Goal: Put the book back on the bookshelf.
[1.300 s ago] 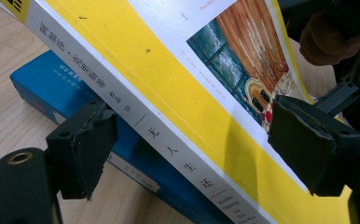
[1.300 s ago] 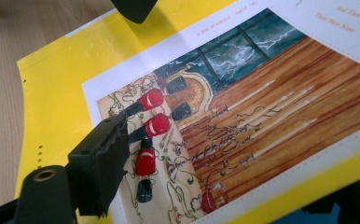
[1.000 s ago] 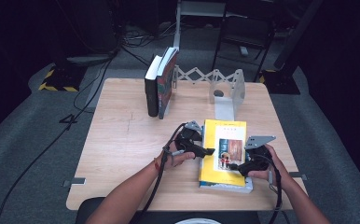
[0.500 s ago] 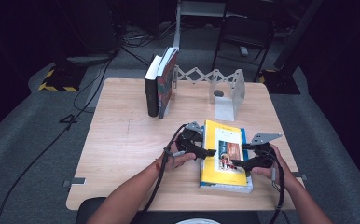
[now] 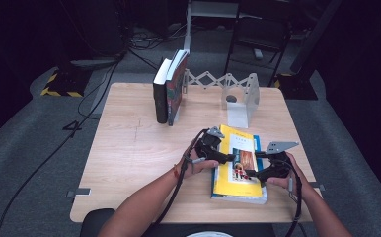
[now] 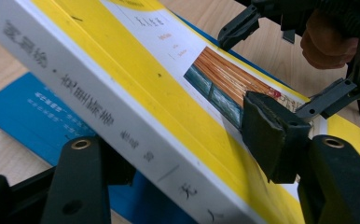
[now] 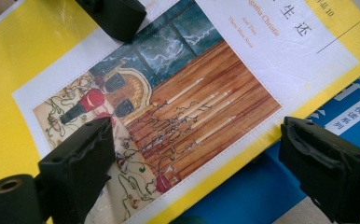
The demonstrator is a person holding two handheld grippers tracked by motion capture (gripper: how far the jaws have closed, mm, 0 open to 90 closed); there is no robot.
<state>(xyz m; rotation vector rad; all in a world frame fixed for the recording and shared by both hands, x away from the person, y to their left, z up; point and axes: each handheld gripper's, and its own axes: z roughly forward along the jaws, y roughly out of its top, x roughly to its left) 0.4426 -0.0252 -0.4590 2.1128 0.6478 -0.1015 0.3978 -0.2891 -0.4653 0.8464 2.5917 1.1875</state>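
Observation:
A thick yellow book (image 5: pixel 233 185) lies on a blue book (image 5: pixel 238 199) at the table's front right. My left gripper (image 5: pixel 228 159) has just been closing and is shut on the yellow book's (image 6: pixel 122 70) spine edge. One jaw is under the spine and the other pad (image 6: pixel 266 126) is on the cover; that edge is tilted up off the blue book (image 6: pixel 33 112). My right gripper (image 5: pixel 251 173) hovers open over the cover. In the right gripper view (image 7: pixel 201 149), one pad (image 7: pixel 82 158) is above the picture and the other beyond the book's edge, over the blue book (image 7: pixel 271 186).
Two books (image 5: pixel 170 91) stand upright at the back of the wooden table (image 5: pixel 129 148). A metal bookend (image 5: pixel 242 98) with a folding lattice (image 5: pixel 210 79) stands to their right. Cables trail from both grippers toward the front edge.
The left gripper's jaws have closed in on the yellow book's spine edge. Both hands stay about where they were.

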